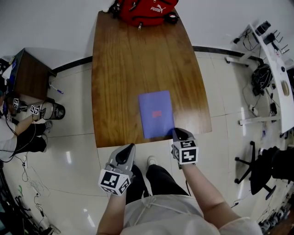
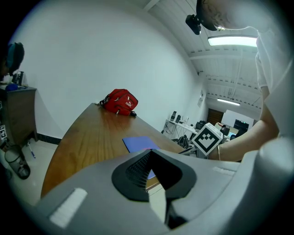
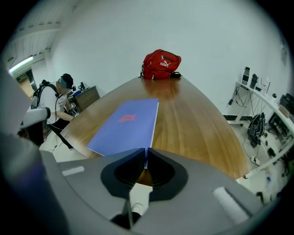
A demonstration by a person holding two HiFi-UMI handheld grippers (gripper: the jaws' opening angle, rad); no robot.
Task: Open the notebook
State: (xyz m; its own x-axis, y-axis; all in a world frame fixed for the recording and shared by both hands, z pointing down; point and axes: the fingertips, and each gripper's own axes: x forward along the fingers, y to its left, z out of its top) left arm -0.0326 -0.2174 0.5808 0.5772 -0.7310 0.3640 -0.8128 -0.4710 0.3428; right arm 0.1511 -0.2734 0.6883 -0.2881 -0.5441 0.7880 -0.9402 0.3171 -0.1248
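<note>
A closed blue-purple notebook (image 1: pixel 156 114) (image 2: pixel 140 143) (image 3: pixel 126 124) with a small red label lies flat near the front edge of the wooden table (image 1: pixel 124 69). My right gripper (image 1: pixel 180 133) (image 3: pixel 146 151) is at the notebook's near right corner. Its jaws are closed, with the thin edge of that corner running in between them. My left gripper (image 1: pixel 127 149) (image 2: pixel 149 151) hangs in front of the table edge, left of the notebook and apart from it. Its jaws are shut with nothing in them.
A red bag (image 1: pixel 144 10) (image 3: pixel 161 63) sits at the table's far end. A seated person (image 1: pixel 18 133) and a dark side cabinet (image 1: pixel 30 75) are at the left. A black office chair (image 1: pixel 257 167) and a white desk (image 1: pixel 275 55) with cables stand at the right.
</note>
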